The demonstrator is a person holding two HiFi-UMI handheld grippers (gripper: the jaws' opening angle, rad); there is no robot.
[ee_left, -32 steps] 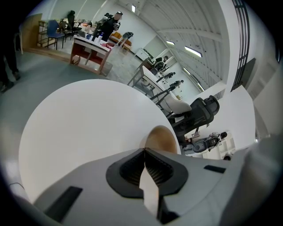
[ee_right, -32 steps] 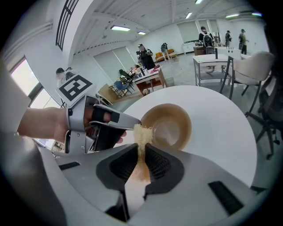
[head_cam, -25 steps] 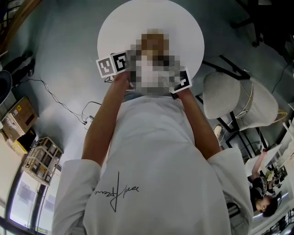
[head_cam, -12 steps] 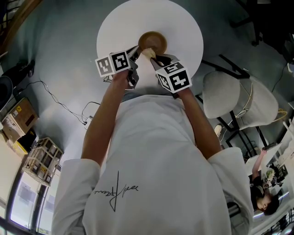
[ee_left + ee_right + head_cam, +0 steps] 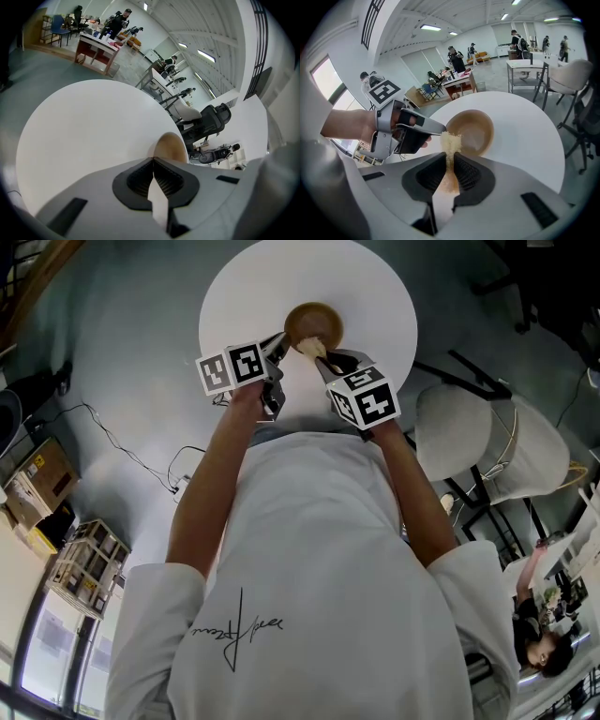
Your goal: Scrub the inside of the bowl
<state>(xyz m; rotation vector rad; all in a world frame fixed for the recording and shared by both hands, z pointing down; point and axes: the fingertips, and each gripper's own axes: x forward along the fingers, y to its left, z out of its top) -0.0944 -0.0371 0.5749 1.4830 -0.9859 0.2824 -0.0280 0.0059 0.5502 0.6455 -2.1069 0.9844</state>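
A brown bowl (image 5: 314, 322) (image 5: 471, 130) (image 5: 171, 147) stands near the front edge of a round white table (image 5: 366, 287). My left gripper (image 5: 278, 344) (image 5: 153, 161) reaches it from the left, and its jaws are shut at the bowl's left rim. In the right gripper view its dark tips (image 5: 436, 128) touch that rim. My right gripper (image 5: 325, 359) (image 5: 450, 161) is shut on a pale yellow scrub sponge (image 5: 451, 141) (image 5: 310, 347). The sponge's end sits at the bowl's near rim, just over the inside.
A white chair (image 5: 487, 442) stands right of the table. Cables (image 5: 141, 460) trail over the grey floor at left, with boxes and a crate (image 5: 84, 559) further left. Desks and people (image 5: 454, 56) fill the far room.
The right gripper and sponge have shifted slightly to the right at the bowl's rim. The left gripper stays at the bowl's left rim.
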